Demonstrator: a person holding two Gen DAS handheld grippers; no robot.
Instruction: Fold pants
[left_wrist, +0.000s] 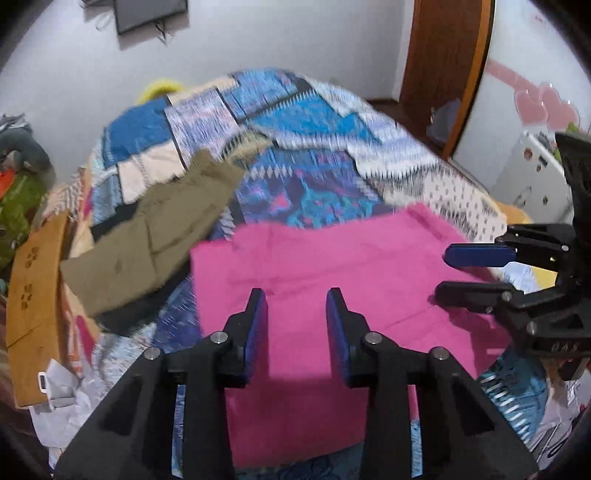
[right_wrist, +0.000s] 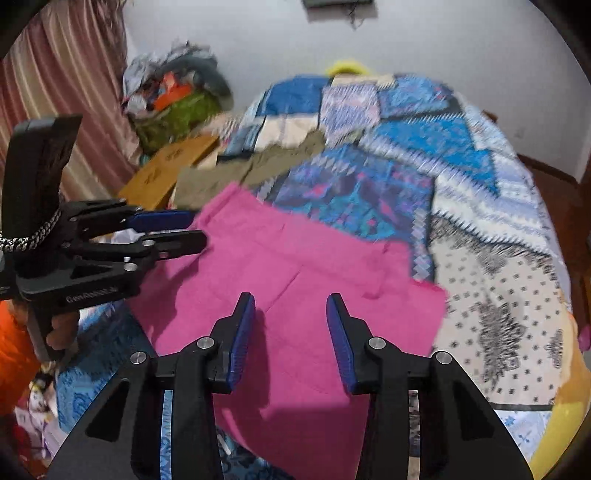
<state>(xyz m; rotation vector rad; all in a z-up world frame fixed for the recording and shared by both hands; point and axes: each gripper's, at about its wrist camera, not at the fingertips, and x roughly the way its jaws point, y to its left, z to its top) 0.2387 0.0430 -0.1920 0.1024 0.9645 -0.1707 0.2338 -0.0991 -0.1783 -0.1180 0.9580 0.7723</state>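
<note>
Pants first: the bright pink, soft-woven pants (left_wrist: 332, 280) lie spread flat on the bed, on top of a patchwork quilt in blues, whites and beige (left_wrist: 295, 155), with their near edge hanging toward me over the bedside. Both my grippers hover above the cloth and neither one holds anything. My left gripper (left_wrist: 296, 325) has its blue-padded fingers parted over the middle of the pink fabric; my right gripper (right_wrist: 290, 328) is likewise spread wide, over the same garment a little further to my right. In the left view the right gripper comes in from the side with a gap between its fingers.

I judge that a fold is about to begin, not end: the pants look broad and mostly single-layered, with a seam and a pocket line showing, though I cannot tell waistband from leg ends through the blur. The next move, I think, calls for each gripper to drop to an edge, pinch one layer only, and carry it across evenly.

The cloth looks limp and matte, likely to sag and wrinkle. An olive-khaki folded garment (left_wrist: 155, 236) lies beyond on the quilt, beside a tan cardboard box (left_wrist: 33, 295).
</note>
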